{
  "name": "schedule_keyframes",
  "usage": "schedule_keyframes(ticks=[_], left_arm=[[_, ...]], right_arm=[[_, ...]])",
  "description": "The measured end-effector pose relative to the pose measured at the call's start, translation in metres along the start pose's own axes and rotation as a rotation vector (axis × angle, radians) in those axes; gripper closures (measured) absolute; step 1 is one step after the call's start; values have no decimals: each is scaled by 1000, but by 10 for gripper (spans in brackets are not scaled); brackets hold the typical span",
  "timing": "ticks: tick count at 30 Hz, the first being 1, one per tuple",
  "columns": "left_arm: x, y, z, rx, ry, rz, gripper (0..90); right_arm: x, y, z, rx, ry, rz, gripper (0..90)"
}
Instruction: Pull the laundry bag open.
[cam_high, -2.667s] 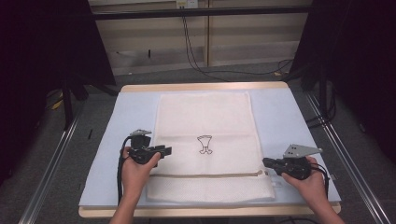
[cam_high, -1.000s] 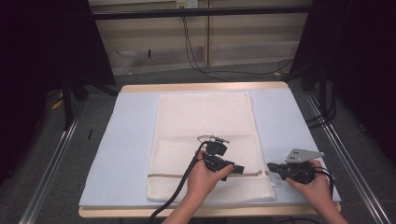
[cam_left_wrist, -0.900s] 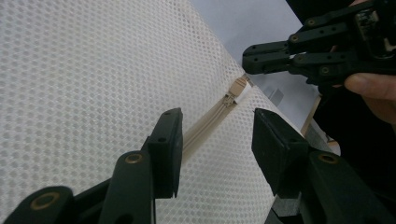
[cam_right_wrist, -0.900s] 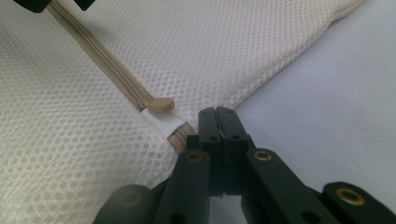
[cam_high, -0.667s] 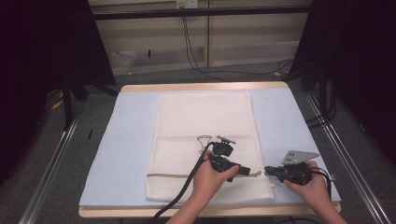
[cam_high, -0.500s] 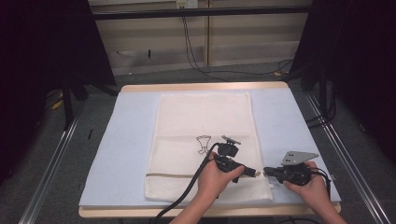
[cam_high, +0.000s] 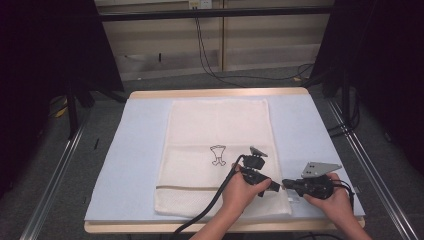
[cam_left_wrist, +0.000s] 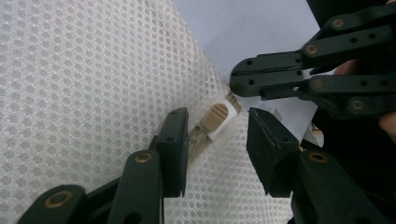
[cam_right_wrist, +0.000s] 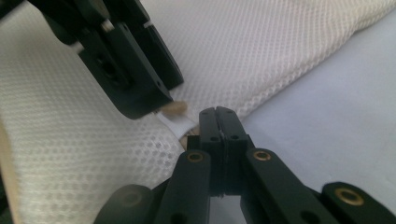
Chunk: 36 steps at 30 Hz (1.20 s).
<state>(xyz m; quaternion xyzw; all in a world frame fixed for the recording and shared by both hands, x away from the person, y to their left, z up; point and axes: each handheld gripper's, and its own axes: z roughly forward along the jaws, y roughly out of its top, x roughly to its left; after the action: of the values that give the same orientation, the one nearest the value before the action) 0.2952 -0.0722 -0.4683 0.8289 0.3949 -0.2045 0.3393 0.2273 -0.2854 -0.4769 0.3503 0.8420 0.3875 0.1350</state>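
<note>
The left gripper (cam_high: 274, 187) has crossed the bag (cam_high: 200, 145) and its half-open jaws are closing around the zip pull (cam_left_wrist: 218, 116), untouched yet, while the right gripper (cam_high: 286, 184) stays clamped shut on the bag's edge, so unzipping looks imminent.

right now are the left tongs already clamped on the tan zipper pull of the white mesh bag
No, in the left gripper view the left tongs stand open either side of the tan zipper pull, with gaps showing.
</note>
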Motion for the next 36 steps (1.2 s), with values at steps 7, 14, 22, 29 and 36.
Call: schedule_keyframes(ticks=[7,14,22,29,36], left_arm=[[2,-2,-7,-28,5,-25,580],[9,-3,-23,-42,15,-34,577],[14,-5,-28,-30,10,-7,570],[12,-5,-24,-16,-3,-4,576],[12,-7,-18,-2,5,-35,596]], right_arm=[[4,3,2,-20,33,-2,900],[6,7,6,-40,75,14,900],[10,12,12,-48,98,14,900],[10,14,9,-60,96,22,898],[0,5,3,-41,48,42,890]])
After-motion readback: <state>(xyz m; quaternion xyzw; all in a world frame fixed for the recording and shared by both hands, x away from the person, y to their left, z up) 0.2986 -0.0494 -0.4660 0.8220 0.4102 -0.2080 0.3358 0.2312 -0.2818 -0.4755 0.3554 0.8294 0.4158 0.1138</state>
